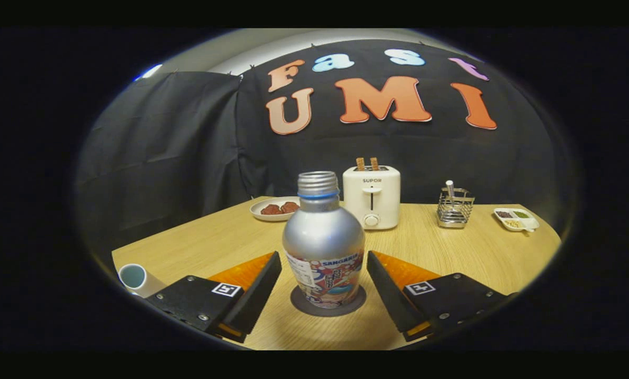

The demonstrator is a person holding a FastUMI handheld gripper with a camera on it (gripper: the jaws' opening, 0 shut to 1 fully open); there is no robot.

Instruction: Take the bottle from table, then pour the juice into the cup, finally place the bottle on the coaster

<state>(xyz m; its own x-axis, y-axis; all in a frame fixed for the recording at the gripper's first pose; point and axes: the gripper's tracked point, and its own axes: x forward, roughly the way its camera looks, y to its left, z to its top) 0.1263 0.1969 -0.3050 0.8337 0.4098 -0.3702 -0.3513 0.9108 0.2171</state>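
A silver bottle with an open threaded neck and a colourful label stands upright on a dark round coaster on the wooden table. My gripper is open, one finger on each side of the bottle's lower body, with a small gap on both sides so neither finger touches it. A white cup sits beside the left finger, to its outer side; I cannot see what is inside it.
Beyond the bottle stands a white toaster with two slices sticking up. Left of it is a plate with brown food. Right of it are a wire holder and a small divided dish.
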